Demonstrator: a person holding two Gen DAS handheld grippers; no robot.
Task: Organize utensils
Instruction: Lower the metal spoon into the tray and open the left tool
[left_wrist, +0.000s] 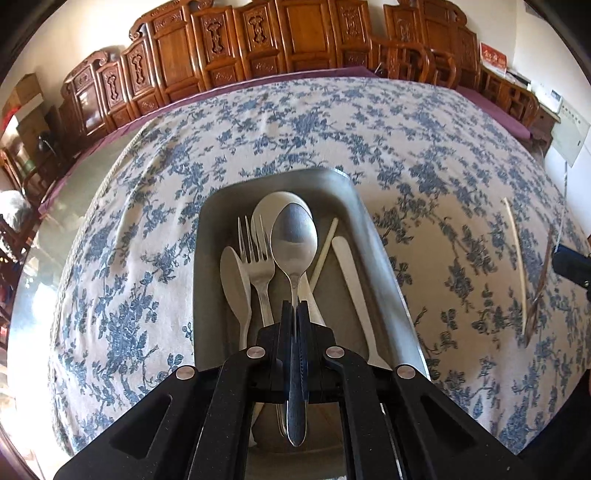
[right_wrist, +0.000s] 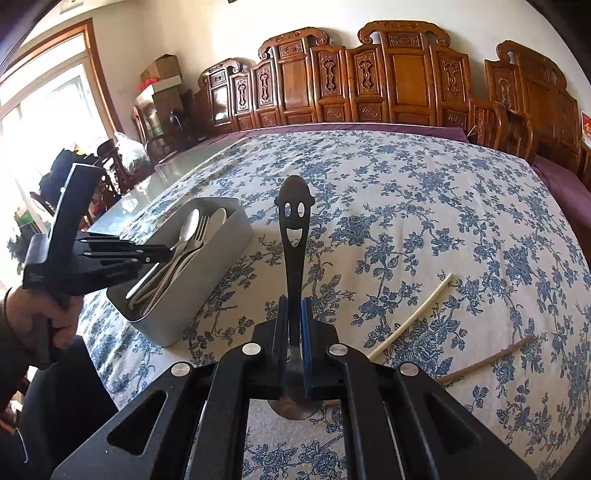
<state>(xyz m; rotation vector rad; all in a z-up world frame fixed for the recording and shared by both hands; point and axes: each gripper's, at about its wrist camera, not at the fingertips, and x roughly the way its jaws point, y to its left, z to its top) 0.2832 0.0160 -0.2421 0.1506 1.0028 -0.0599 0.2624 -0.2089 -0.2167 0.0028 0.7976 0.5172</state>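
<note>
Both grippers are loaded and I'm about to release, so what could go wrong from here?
The left gripper holds the metal spoon by its handle above a crowded grey bin; dropped, it may land askew on the fork. The right gripper pinches the smiley-handled utensil narrowly, so it could pivot or slip.

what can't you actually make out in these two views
- Left wrist view: the lower handles of the utensils in the grey bin are hidden behind the left gripper, shut on the steel spoon.
- Right wrist view: the bowl of the dark smiley-handled utensil is mostly hidden under the right gripper, so its type is unclear.
- Left wrist view: the brown stick is blurred near the edge.
</note>
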